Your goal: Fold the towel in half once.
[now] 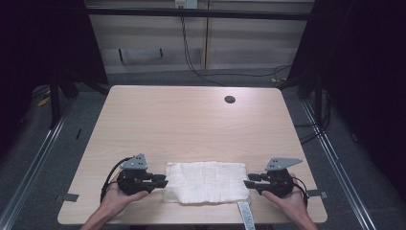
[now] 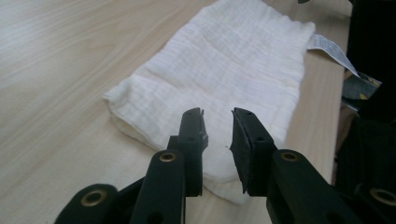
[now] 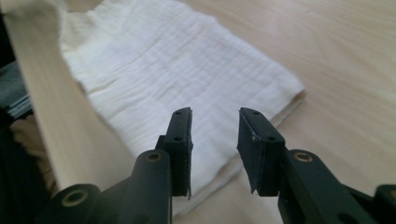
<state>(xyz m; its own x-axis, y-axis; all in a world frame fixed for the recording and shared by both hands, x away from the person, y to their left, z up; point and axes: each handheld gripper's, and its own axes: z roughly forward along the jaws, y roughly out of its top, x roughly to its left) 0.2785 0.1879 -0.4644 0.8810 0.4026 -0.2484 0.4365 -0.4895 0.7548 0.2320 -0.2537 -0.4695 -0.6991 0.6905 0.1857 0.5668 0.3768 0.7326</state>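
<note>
A folded white cloth lies flat near the front edge of the wooden table, with a printed label trailing from its near right corner over the table's edge. The left gripper rests at the cloth's left end and the right gripper at its right end, each held in one of the person's hands and pointing inward at the other. In the left gripper view the jaws stand apart above the cloth's near edge, with bare fabric visible in the gap and no pad pressing on it; in the right gripper view the jaws stand likewise apart over the opposite end. Judged from this arrangement, the cloth is folded into a neat rectangle and is released at both ends; whether a further fold across its length remains cannot be told.
</note>
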